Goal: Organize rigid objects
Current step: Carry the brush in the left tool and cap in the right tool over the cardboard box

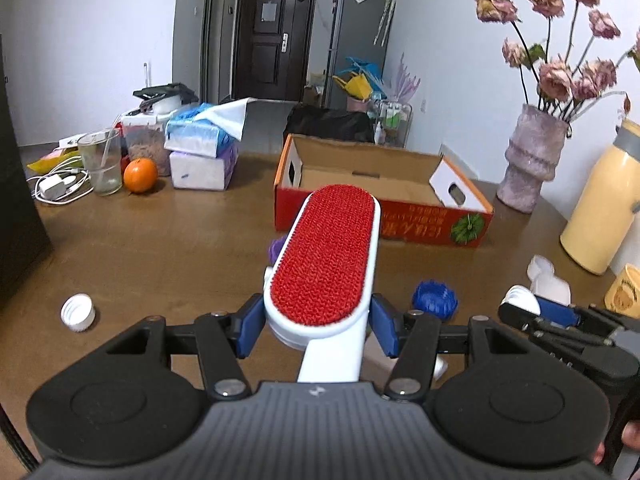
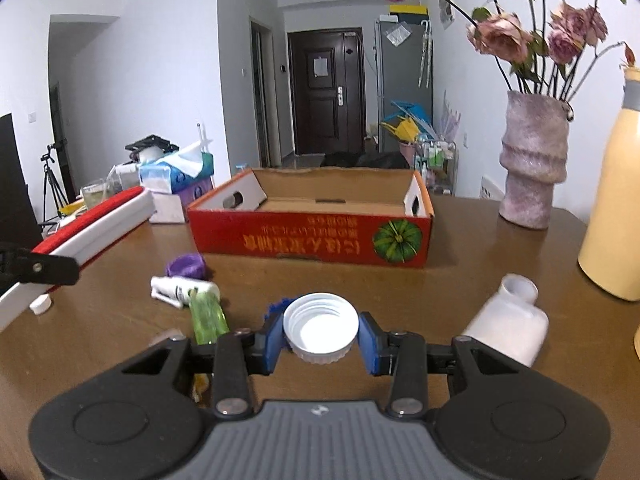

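Red-bristled white plastic lint brush (image 1: 326, 264) sits pinched in your left claw (image 1: 318, 322), the white ribbed bottle cap (image 2: 321, 326) in your right claw (image 2: 320, 338). Carry both level toward the open red cardboard box (image 2: 312, 236) at twelve o'clock, clearing its near wall before you let go.

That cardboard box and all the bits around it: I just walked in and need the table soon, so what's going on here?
A person is tidying loose items with a hand-held gripper in each hand. The left hand-held gripper is clamped on a white lint brush with a red pad, held above the table. The right hand-held gripper grips a white bottle cap, also lifted. The red cardboard box looks empty. A white bottle, a green tube and another cap lie on the table.
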The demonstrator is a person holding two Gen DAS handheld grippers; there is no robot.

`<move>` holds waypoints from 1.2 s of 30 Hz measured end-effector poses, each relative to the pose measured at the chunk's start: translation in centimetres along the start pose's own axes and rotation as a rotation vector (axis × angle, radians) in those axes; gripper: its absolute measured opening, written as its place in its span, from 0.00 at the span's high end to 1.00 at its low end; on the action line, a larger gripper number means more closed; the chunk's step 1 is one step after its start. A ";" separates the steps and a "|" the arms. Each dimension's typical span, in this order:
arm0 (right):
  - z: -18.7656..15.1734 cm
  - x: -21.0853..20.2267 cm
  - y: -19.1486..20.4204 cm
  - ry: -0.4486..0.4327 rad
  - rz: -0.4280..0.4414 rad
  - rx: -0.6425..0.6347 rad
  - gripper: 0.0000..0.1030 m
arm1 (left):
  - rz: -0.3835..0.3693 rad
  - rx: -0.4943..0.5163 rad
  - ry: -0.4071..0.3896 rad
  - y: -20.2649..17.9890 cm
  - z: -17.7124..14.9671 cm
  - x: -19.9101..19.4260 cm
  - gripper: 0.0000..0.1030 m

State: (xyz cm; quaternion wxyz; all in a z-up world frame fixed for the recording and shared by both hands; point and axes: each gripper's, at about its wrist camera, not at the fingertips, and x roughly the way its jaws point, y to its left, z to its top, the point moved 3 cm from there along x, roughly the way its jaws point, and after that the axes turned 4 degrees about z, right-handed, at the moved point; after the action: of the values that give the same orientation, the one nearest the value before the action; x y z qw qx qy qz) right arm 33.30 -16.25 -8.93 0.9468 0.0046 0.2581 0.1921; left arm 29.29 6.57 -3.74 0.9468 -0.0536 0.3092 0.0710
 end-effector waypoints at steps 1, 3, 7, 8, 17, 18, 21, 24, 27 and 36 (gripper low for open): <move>0.4 0.2 0.2 -0.003 0.002 0.000 0.62 | 0.000 -0.006 -0.001 -0.1 0.4 0.4 0.44; 1.2 0.6 0.6 -0.016 0.011 -0.003 0.62 | -0.004 -0.007 0.000 -0.5 1.1 1.1 0.44; 3.0 1.8 1.1 -0.050 0.015 0.006 0.62 | -0.008 -0.020 -0.014 -0.8 2.4 2.2 0.44; 3.2 2.0 1.1 -0.056 0.015 0.016 0.62 | -0.017 -0.032 -0.015 -0.8 2.8 2.5 0.44; 5.3 5.9 0.7 -0.060 -0.019 0.041 0.62 | -0.016 -0.086 -0.025 -1.3 6.3 6.5 0.44; 5.4 6.3 0.7 -0.059 -0.022 0.036 0.62 | -0.019 -0.095 -0.028 -1.5 6.6 7.1 0.44; 6.1 7.3 0.6 -0.062 -0.033 0.030 0.62 | 0.020 -0.088 -0.038 -2.1 7.3 8.7 0.44; 6.7 8.4 0.5 -0.065 -0.038 0.029 0.62 | 0.004 -0.088 -0.020 -2.3 7.9 10.3 0.44; 7.2 9.6 0.3 -0.059 -0.043 0.026 0.62 | 0.009 -0.081 -0.009 -2.5 8.3 11.6 0.44; 9.1 12.2 -0.6 -0.072 -0.053 0.062 0.62 | 0.030 -0.073 -0.029 -2.7 10.4 14.7 0.44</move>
State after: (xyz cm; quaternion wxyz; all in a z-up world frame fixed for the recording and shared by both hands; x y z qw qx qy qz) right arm 47.72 -11.52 -7.04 0.9597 0.0338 0.2296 0.1587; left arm 47.46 6.95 -3.92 0.9475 -0.0822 0.2933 0.0973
